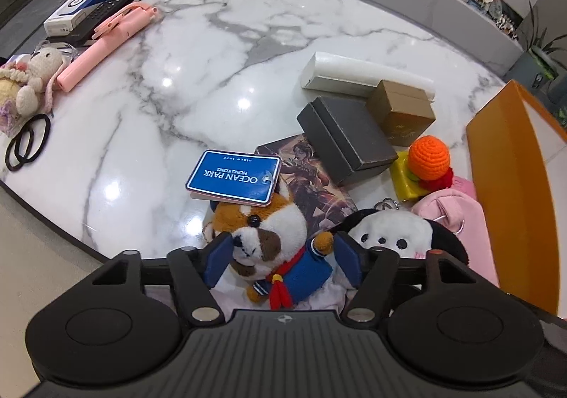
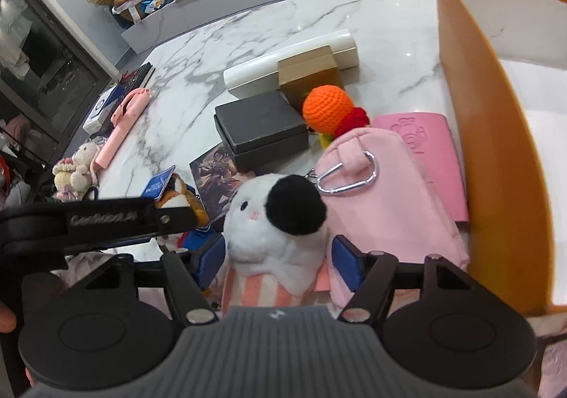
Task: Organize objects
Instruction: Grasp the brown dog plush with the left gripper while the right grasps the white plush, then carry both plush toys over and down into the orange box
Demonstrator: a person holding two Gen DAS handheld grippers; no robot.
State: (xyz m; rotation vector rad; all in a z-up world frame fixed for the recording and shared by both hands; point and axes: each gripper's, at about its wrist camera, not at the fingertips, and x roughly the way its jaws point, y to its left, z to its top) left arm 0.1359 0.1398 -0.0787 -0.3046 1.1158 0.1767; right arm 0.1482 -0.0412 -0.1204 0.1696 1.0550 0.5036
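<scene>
My left gripper (image 1: 281, 251) has its blue pads on either side of a brown-and-white plush animal in a blue sailor suit (image 1: 262, 238), closed against it; a blue Ocean Park tag (image 1: 232, 176) hangs from its head. My right gripper (image 2: 280, 256) has its pads on either side of a white plush with black ears (image 2: 276, 221), which also shows in the left wrist view (image 1: 389, 233). The left gripper's arm (image 2: 99, 221) crosses the right wrist view. An open orange box (image 2: 496, 150) stands at the right.
On the marble table (image 1: 212, 79) lie a dark grey box (image 1: 345, 137), a gold box (image 1: 402, 111), a white box (image 1: 354, 74), a picture card (image 1: 312, 185), an orange crochet ball (image 1: 428, 157), a pink pouch (image 2: 382, 199), a pink selfie stick (image 1: 102, 44), a remote, hair ties and a crochet bunny (image 1: 35, 75).
</scene>
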